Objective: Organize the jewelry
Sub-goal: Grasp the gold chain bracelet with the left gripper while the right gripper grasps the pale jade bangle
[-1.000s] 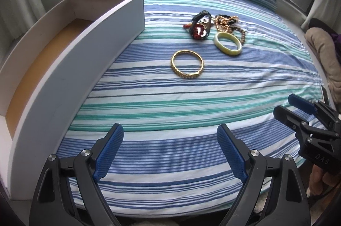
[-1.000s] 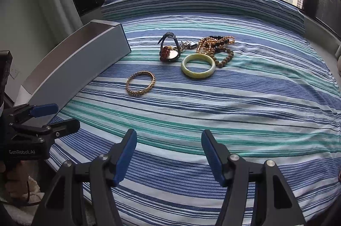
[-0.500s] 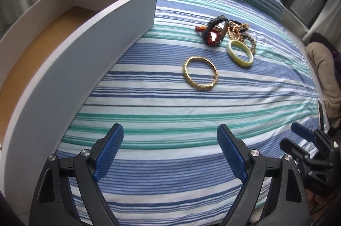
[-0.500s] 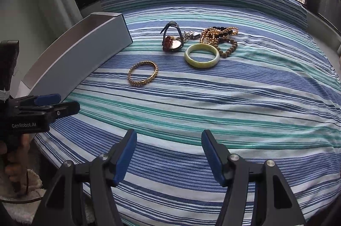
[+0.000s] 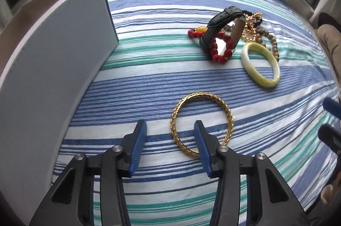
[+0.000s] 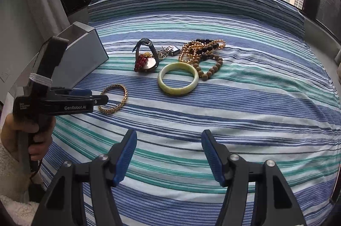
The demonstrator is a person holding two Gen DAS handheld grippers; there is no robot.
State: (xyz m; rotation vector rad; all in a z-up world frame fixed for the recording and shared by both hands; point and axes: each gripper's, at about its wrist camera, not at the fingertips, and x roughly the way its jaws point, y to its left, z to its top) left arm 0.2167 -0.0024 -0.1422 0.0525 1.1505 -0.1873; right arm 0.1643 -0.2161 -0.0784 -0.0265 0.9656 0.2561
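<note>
Gold bangle (image 5: 201, 123) rim sits between closing left gripper (image 5: 170, 149) pads (right gripper (image 6: 168, 156) wide).

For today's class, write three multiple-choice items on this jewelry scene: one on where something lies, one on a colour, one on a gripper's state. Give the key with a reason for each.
1. Where does the gold bangle lie?
A. inside the white box
B. on the striped bedspread, apart from the other jewelry
C. on top of the pale green bangle

2. What colour are the beads of the bracelet beside the black watch strap?
A. red
B. white
C. blue

3. What is between the right gripper's jaws?
A. the watch
B. the bead necklace
C. nothing but bedspread

Key:
1 B: it lies flat on the striped bedspread, clear of the cluster and outside the white box, with the left gripper at its near rim.
2 A: the red bead bracelet shows plainly red.
3 C: its open jaws frame only striped fabric, with the pale green bangle far beyond.
</note>
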